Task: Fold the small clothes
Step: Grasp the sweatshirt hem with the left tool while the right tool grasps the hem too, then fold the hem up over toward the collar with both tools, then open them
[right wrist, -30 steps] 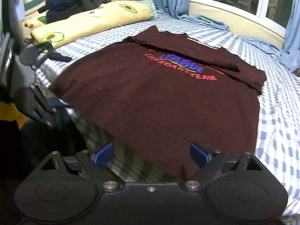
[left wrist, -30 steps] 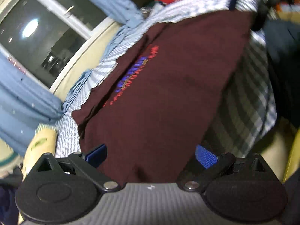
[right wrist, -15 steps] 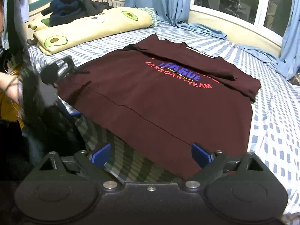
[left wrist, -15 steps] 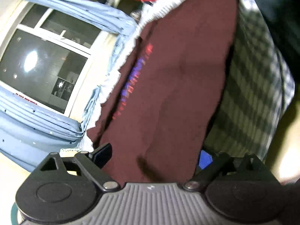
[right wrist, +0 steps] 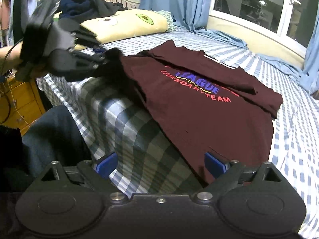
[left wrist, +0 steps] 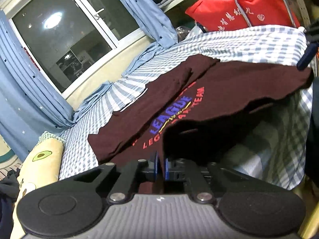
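Note:
A maroon T-shirt (right wrist: 209,107) with "LEAGUE LEGENDARY TEAM" print lies on the checked bedsheet (right wrist: 295,139); it also shows in the left wrist view (left wrist: 229,91). My left gripper (left wrist: 160,168) is shut on the shirt's hem corner and holds it lifted above the bed; it appears blurred at the left of the right wrist view (right wrist: 99,59). My right gripper (right wrist: 160,164) is open at the bed's near edge, its right pad (right wrist: 214,164) beside the shirt's other hem corner, not holding it.
A yellow avocado pillow (right wrist: 127,25) and dark clothes (right wrist: 87,6) lie at the head of the bed. Blue curtains (left wrist: 24,99) and a window (left wrist: 65,29) line the far side. A red bag (left wrist: 239,10) stands past the bed. A wooden cabinet (right wrist: 16,99) is left.
My left gripper has shut on the shirt's hem corner and lifted it up and over toward the print. My right gripper has stayed open near the bed edge.

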The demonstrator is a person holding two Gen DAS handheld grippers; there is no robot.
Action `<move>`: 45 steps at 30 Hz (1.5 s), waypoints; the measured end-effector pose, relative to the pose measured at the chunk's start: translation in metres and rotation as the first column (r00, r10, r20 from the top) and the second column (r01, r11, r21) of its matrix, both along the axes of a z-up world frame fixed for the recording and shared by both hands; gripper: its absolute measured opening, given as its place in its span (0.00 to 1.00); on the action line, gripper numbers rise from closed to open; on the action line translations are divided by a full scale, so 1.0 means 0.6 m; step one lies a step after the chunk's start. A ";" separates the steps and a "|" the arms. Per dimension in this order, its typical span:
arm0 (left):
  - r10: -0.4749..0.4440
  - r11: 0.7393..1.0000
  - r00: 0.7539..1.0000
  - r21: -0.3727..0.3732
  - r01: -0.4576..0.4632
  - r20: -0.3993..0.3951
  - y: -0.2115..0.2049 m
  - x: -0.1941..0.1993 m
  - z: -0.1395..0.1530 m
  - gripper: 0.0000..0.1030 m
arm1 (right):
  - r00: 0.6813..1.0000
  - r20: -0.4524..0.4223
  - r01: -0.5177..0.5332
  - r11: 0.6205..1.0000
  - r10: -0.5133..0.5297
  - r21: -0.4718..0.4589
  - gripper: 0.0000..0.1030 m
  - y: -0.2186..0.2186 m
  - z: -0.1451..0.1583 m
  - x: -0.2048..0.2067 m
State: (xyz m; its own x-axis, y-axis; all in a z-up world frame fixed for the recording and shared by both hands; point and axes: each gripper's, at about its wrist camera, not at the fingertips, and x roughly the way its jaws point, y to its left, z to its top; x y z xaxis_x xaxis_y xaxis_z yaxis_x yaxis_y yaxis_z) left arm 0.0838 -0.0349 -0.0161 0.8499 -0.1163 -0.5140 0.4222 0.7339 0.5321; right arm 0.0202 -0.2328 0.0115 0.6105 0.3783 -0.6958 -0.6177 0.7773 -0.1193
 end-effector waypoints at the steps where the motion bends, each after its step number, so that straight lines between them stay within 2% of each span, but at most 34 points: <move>1: 0.000 1.000 1.000 -0.011 0.000 -0.003 0.005 0.007 0.003 0.06 | 1.000 0.017 -0.001 1.000 0.001 -0.014 0.92 -0.001 0.000 0.002; 5: 0.015 0.997 1.000 -0.076 -0.016 -0.012 0.015 0.013 0.020 0.05 | 0.991 0.130 0.026 0.995 -0.013 -0.097 0.91 -0.011 -0.004 0.016; 7: 0.022 0.995 1.000 -0.095 -0.023 -0.018 0.020 0.016 0.023 0.05 | 0.987 0.155 0.056 0.987 -0.033 -0.152 0.84 -0.017 -0.015 0.032; 11: 0.024 0.995 1.000 -0.092 -0.026 -0.018 0.024 0.010 0.021 0.05 | 0.991 0.129 0.052 0.960 -0.017 -0.274 0.41 -0.022 -0.058 0.048; 14: 0.015 0.996 1.000 -0.093 -0.017 -0.023 0.023 0.004 0.019 0.05 | 0.989 0.147 0.035 0.952 0.010 -0.305 0.40 -0.022 -0.079 0.042; 16: 0.015 0.995 1.000 -0.097 -0.018 -0.027 0.024 0.001 0.017 0.04 | 0.986 0.168 0.034 0.949 0.020 -0.312 0.34 -0.021 -0.086 0.041; 18: 0.019 0.994 0.999 -0.104 -0.023 -0.035 0.026 0.001 0.015 0.03 | 0.986 0.168 0.052 0.954 -0.001 -0.296 0.09 -0.024 -0.081 0.049; 19: 0.022 0.994 0.999 -0.109 -0.026 -0.034 0.027 -0.001 0.016 0.03 | 0.986 0.166 0.065 0.957 -0.018 -0.283 0.08 -0.025 -0.075 0.052; 25: 0.045 0.983 0.999 -0.176 -0.046 -0.009 0.046 0.001 0.043 0.02 | 0.986 0.090 0.149 0.986 -0.143 -0.069 0.05 -0.058 0.002 0.103; 27: 0.051 0.980 0.999 -0.192 -0.048 0.012 0.052 0.005 0.054 0.02 | 0.984 0.092 0.157 0.987 -0.153 -0.043 0.05 -0.060 0.025 0.119; 32: 0.072 0.976 0.996 -0.207 -0.062 0.042 0.060 0.037 0.074 0.02 | 0.982 0.104 0.161 0.986 -0.158 -0.029 0.05 -0.053 0.081 0.172; 35: 0.085 0.968 0.995 -0.243 -0.068 0.060 0.068 0.074 0.095 0.02 | 0.980 0.128 0.158 0.987 -0.153 -0.027 0.05 -0.048 0.117 0.216; 39: 0.106 0.949 0.992 -0.306 -0.079 0.072 0.082 0.144 0.132 0.02 | 0.973 0.174 0.158 0.987 -0.150 -0.035 0.04 -0.039 0.163 0.288; 45: 0.127 0.943 0.989 -0.320 -0.096 0.078 0.098 0.282 0.168 0.02 | 0.964 0.223 0.166 0.983 -0.145 -0.077 0.04 -0.017 0.207 0.435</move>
State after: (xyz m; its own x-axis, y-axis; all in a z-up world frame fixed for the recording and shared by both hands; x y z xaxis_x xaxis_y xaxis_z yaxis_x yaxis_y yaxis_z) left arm 0.2530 0.0237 0.0846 0.9100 -0.1604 -0.3822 0.2865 0.9098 0.3003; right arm 0.2812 -0.2431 0.1357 0.7960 0.2062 -0.5691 -0.4416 0.8408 -0.3131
